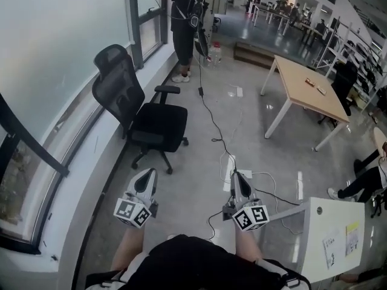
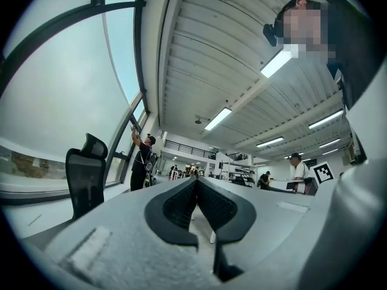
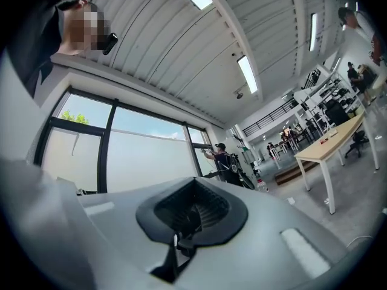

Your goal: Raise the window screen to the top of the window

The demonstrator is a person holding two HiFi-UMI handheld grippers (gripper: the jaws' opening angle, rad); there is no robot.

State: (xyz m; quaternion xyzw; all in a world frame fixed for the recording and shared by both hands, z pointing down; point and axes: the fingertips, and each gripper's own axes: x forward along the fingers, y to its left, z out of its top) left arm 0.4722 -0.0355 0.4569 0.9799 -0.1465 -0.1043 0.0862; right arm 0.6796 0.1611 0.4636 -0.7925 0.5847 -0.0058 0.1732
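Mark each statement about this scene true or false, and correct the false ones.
1. The left claw and right claw are both shut and empty. True.
2. The black office chair lies tipped over. False: it stands upright beside the window.
3. The window screen is raised to the top. False: it covers much of the glass.
4. A person stands at a farther window, arms raised. True.
5. The left claw touches the window screen. False: it is held apart from it.
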